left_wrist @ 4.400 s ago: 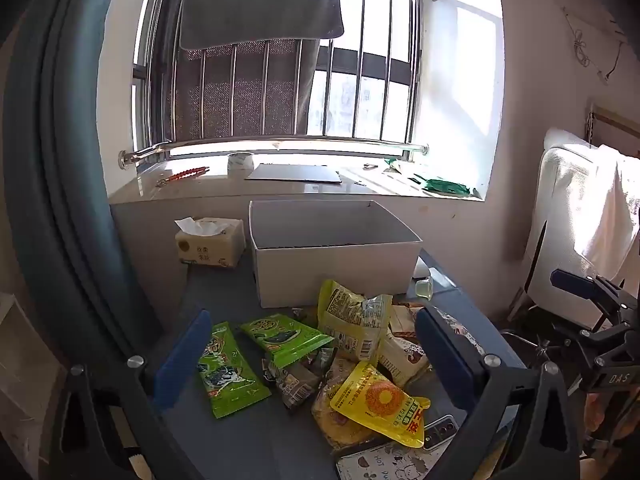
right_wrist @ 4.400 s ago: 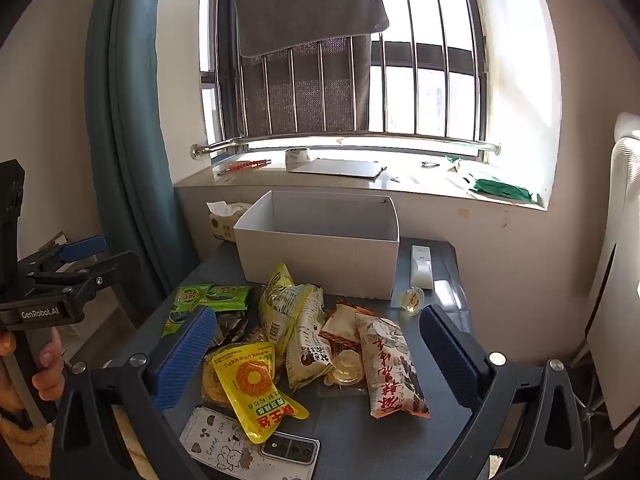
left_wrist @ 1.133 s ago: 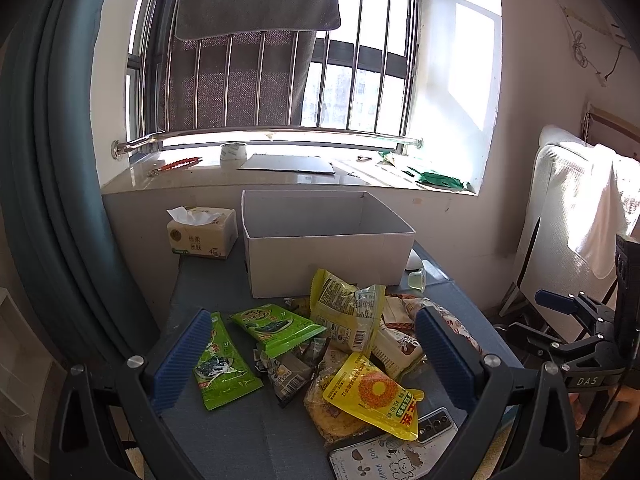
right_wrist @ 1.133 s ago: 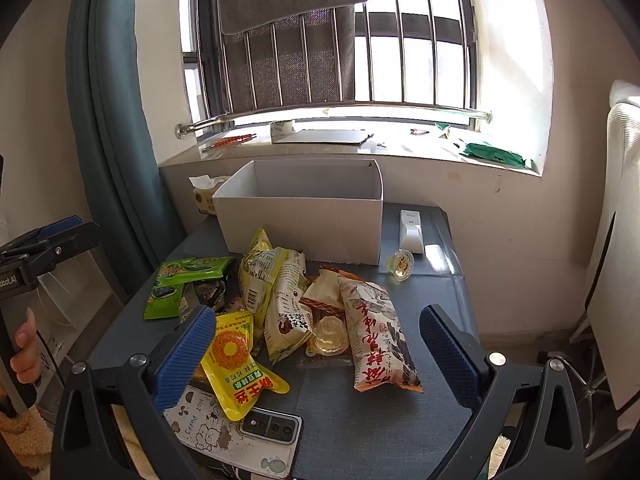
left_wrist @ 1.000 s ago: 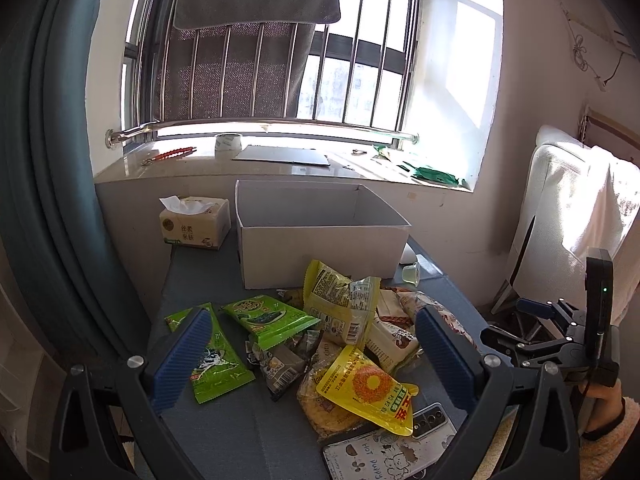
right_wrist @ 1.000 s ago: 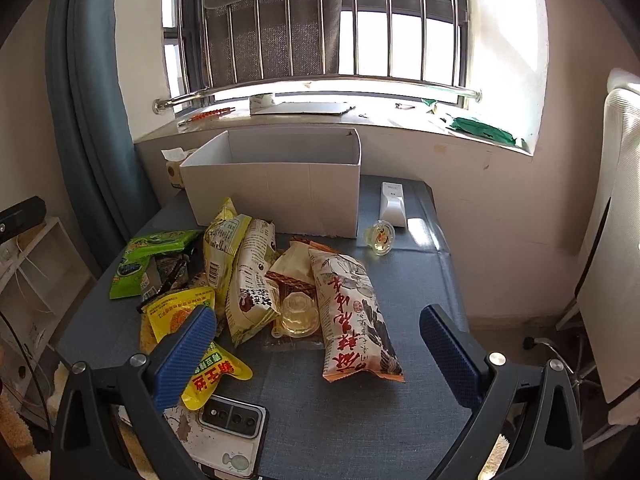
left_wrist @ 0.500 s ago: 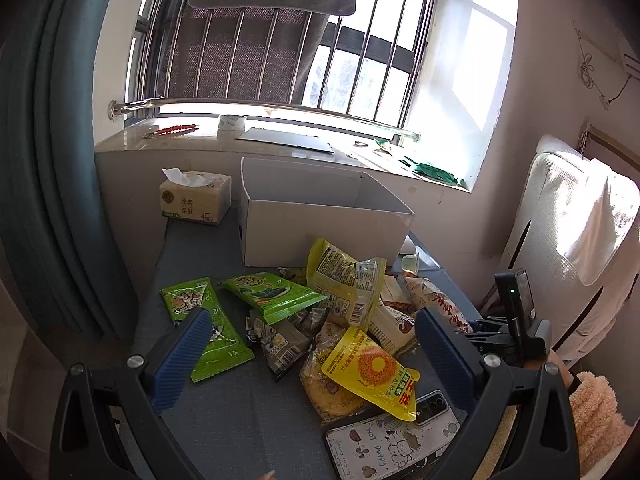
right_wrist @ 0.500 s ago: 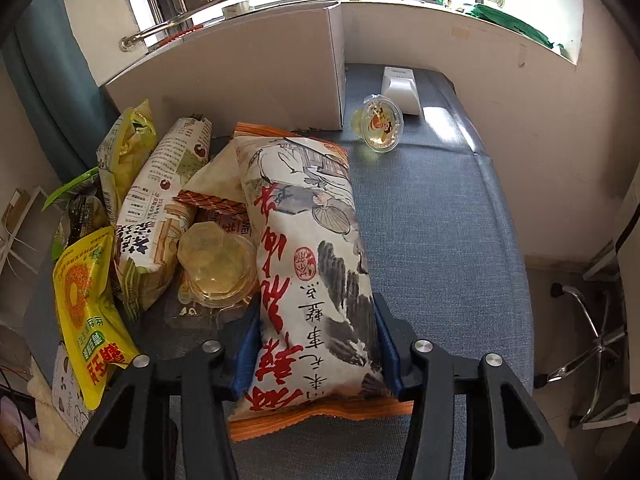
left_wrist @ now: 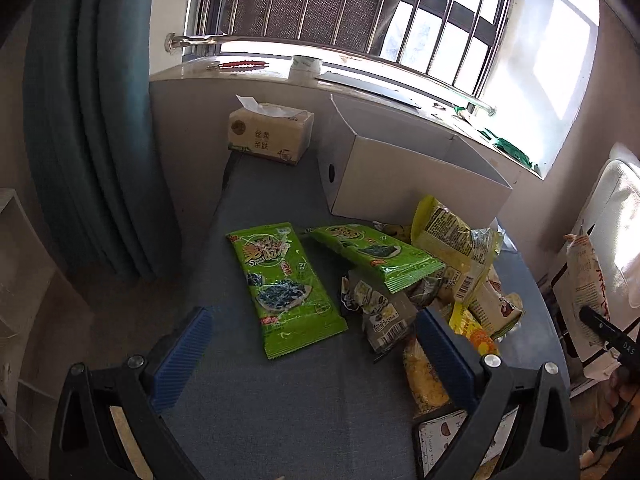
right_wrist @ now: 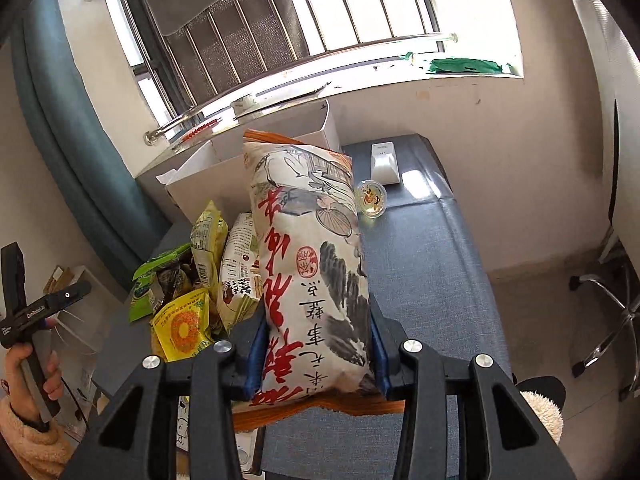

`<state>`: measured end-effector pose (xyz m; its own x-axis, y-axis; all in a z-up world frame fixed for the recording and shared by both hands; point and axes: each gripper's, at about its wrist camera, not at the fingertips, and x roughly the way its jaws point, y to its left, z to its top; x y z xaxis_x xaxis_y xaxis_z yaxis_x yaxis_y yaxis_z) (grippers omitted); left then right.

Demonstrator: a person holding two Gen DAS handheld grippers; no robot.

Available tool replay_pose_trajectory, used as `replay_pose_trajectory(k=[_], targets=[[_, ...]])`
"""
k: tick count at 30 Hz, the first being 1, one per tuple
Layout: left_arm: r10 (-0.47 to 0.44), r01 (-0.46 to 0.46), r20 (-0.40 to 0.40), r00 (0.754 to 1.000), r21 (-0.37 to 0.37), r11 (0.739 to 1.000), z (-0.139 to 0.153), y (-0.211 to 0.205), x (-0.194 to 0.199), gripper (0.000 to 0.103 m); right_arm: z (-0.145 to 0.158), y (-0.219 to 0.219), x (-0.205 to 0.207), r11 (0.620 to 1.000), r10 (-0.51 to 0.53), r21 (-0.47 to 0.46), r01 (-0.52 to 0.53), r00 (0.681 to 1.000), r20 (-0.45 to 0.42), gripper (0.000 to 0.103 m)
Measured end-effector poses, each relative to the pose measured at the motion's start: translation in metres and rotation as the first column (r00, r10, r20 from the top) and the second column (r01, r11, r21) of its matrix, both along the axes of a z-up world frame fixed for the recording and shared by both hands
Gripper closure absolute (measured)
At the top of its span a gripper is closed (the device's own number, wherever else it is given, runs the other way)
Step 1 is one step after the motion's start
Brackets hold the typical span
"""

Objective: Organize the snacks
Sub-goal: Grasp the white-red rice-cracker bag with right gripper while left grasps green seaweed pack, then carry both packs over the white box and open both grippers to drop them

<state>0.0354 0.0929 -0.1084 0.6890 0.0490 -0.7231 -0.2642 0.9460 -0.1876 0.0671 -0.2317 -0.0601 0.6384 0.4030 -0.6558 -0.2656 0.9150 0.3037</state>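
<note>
R gripper point(right_wrist: 316, 354) clamps white bag point(right_wrist: 310, 256) – prob. lifted; L gripper point(left_wrist: 316, 350) spread.

Daylight pours through the barred window point(left_wrist: 440, 28) across the top of both views, blown out to white for me at upper right. The blue tabletop point(left_wrist: 304, 400) sits in soft shade, with one sun patch near the white box point(right_wrist: 384, 164). Fisheye bending and black vignetting crowd the corners; focus stays sharp.
</note>
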Motion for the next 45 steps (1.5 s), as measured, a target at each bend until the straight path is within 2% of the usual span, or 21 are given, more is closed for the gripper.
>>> replay_pose_trajectory(k=[3, 6, 13, 14, 16, 17, 21, 25, 28, 32, 35, 38, 40, 43, 45], targets=[[0.089, -0.085, -0.1, 0.991, 0.045, 0.995, -0.028, 0.02, 0.032, 0.0, 0.007, 0.005, -0.007, 1.0, 0.0, -0.013, 0.0, 1.0, 0.027, 0.057], [0.093, -0.094, -0.137, 0.986, -0.005, 0.996, -0.051, 0.033, 0.061, 0.0, 0.009, 0.011, -0.011, 0.999, 0.005, -0.037, -0.004, 0.999, 0.035, 0.057], [0.096, -0.085, -0.214, 0.972, 0.06, 0.995, -0.082, 0.032, 0.112, 0.001, 0.008, 0.009, -0.01, 0.999, -0.02, -0.046, 0.021, 0.999, 0.025, 0.057], [0.099, -0.081, -0.229, 0.968, 0.083, 0.993, -0.084, 0.028, 0.116, 0.003, 0.007, 0.009, -0.01, 0.999, -0.019, -0.049, 0.02, 1.0, 0.02, 0.057], [0.095, -0.07, -0.21, 0.973, 0.122, 0.99, -0.081, 0.026, 0.115, 0.016, 0.005, 0.011, -0.01, 0.999, -0.015, -0.052, 0.015, 1.0, 0.015, 0.057], [0.089, -0.061, -0.211, 0.973, 0.139, 0.988, -0.08, 0.025, 0.115, 0.033, 0.004, 0.012, -0.01, 0.999, -0.011, -0.053, 0.012, 1.0, 0.013, 0.057], [0.046, -0.02, -0.188, 0.981, 0.137, 0.99, -0.073, 0.029, 0.101, 0.038, 0.002, 0.015, -0.009, 0.998, 0.002, -0.055, -0.002, 1.0, 0.009, 0.057], [0.017, -0.001, -0.12, 0.993, 0.133, 0.991, -0.056, 0.033, 0.075, 0.038, -0.001, 0.019, -0.005, 0.999, 0.012, -0.045, -0.012, 1.0, 0.006, 0.057], [-0.018, 0.02, -0.033, 0.999, 0.078, 0.997, -0.032, 0.036, 0.057, 0.038, -0.002, 0.023, 0.002, 1.0, 0.019, -0.017, -0.019, 1.0, 0.002, 0.057], [-0.101, 0.094, 0.083, 0.991, 0.088, 0.992, 0.006, 0.018, 0.052, 0.038, 0.004, 0.033, 0.026, 0.999, 0.031, 0.023, -0.031, 1.0, 0.0, 0.057], [-0.15, 0.14, 0.147, 0.978, 0.072, 0.987, 0.036, 0.006, 0.064, 0.038, 0.018, 0.046, 0.048, 0.999, 0.033, 0.019, -0.034, 0.999, 0.024, 0.057], [-0.177, 0.154, 0.205, 0.963, 0.121, 0.981, 0.065, -0.01, 0.086, 0.038, 0.04, 0.064, 0.073, 0.999, 0.043, -0.014, -0.042, 0.997, 0.068, 0.057], [-0.207, 0.182, 0.256, 0.944, 0.116, 0.976, 0.084, -0.019, 0.105, 0.038, 0.054, 0.078, 0.095, 0.998, 0.055, -0.02, -0.053, 0.995, 0.085, 0.057], [-0.211, 0.183, 0.279, 0.937, 0.122, 0.975, 0.105, -0.03, 0.143, 0.038, 0.071, 0.092, 0.133, 0.999, 0.049, 0.007, -0.05, 0.993, 0.109, 0.057], [-0.237, 0.21, 0.29, 0.927, 0.121, 0.97, 0.117, -0.039, 0.17, 0.038, 0.078, 0.102, 0.161, 1.0, 0.022, -0.025, -0.019, 0.994, 0.109, 0.057]])
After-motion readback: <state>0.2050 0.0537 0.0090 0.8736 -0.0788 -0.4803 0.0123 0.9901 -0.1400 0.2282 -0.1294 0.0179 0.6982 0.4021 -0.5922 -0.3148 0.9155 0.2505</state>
